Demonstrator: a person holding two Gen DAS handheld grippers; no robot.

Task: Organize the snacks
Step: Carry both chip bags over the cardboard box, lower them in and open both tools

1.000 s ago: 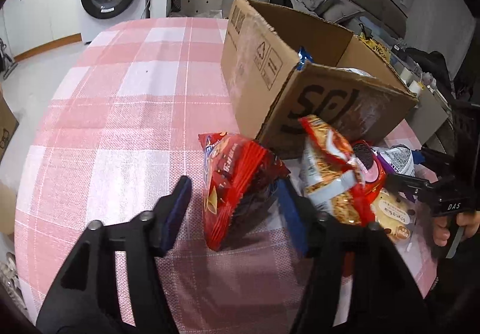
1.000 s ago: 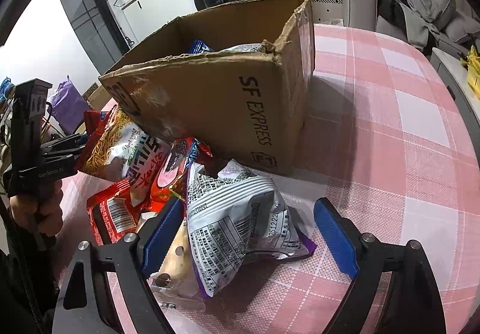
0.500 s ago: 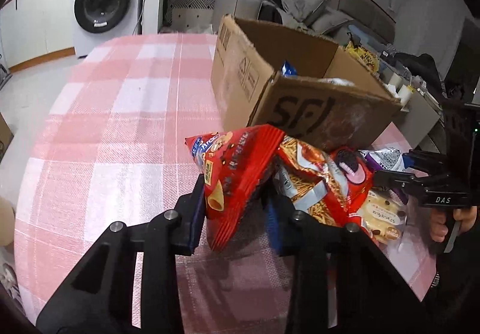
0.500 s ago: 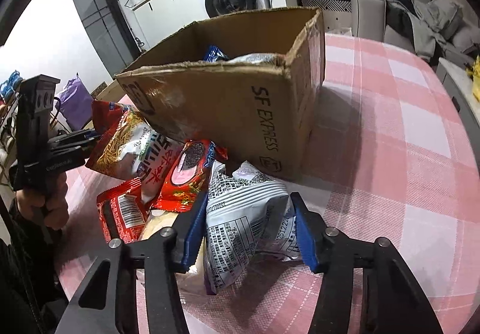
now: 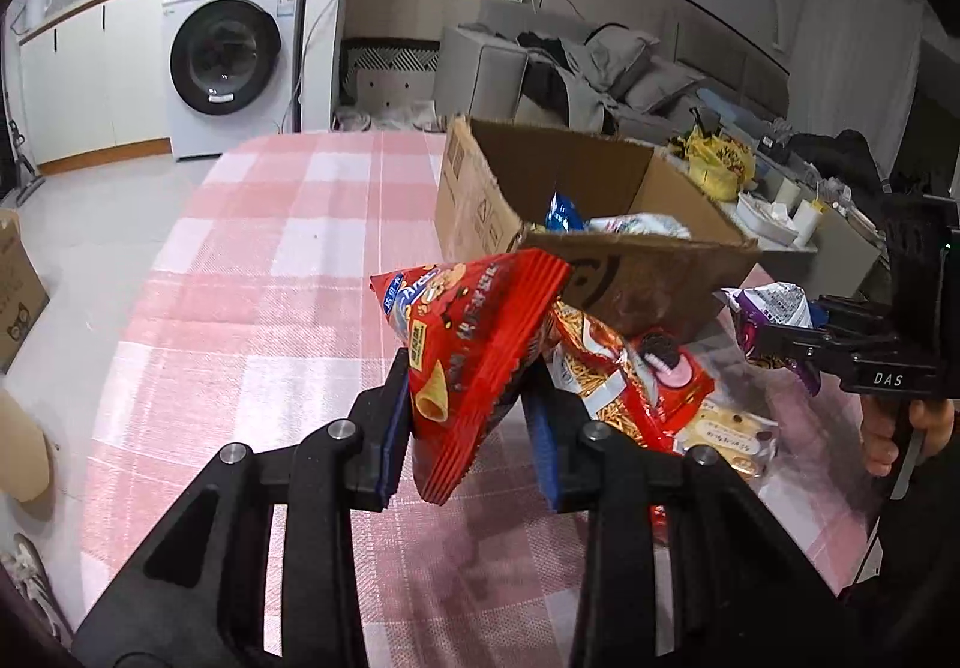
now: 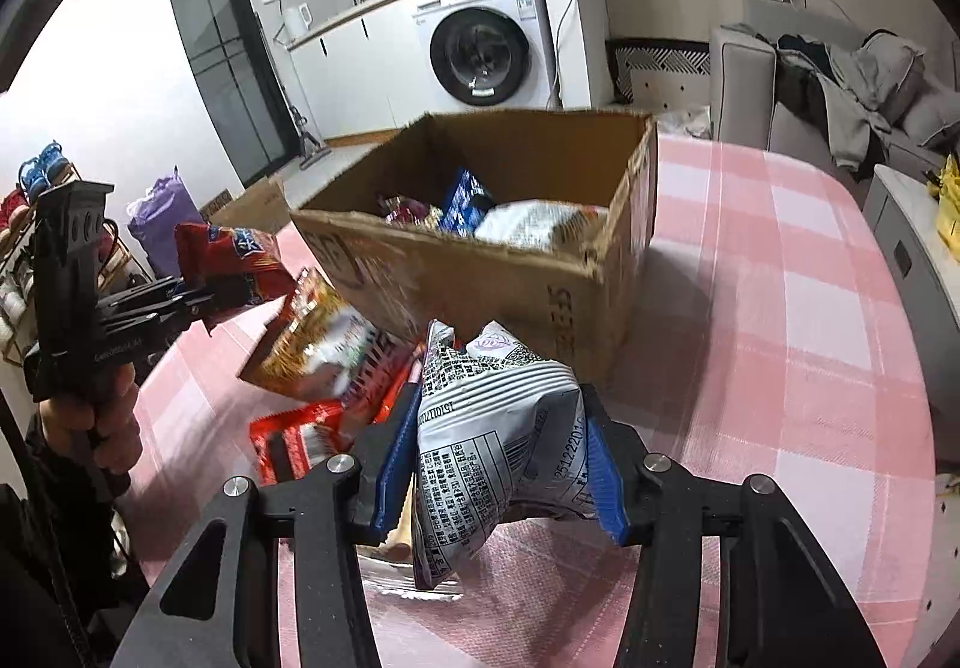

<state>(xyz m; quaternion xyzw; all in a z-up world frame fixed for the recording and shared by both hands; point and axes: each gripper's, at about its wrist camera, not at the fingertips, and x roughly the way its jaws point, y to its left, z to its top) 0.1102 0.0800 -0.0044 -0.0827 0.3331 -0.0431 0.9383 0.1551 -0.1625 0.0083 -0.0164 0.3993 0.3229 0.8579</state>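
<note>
Jaws of the left gripper [image 5: 465,416] clamp a red snack bag [image 5: 468,350], lifted off the pink checked surface [image 5: 252,278]; loose packets [image 5: 636,380] lie between the grippers, before the open cardboard box [image 6: 480,272]. Rightward, the right gripper [image 6: 498,458] pinches a grey-white bag [image 6: 492,440], raised likewise.

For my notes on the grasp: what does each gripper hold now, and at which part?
Left gripper holds the red snack bag by its lower body. Right gripper holds the white snack bag across its middle.

Even, moderately bright indoor light, soft shadows, heavy fisheye bending, dark vignetted corners, slight motion blur.
</note>
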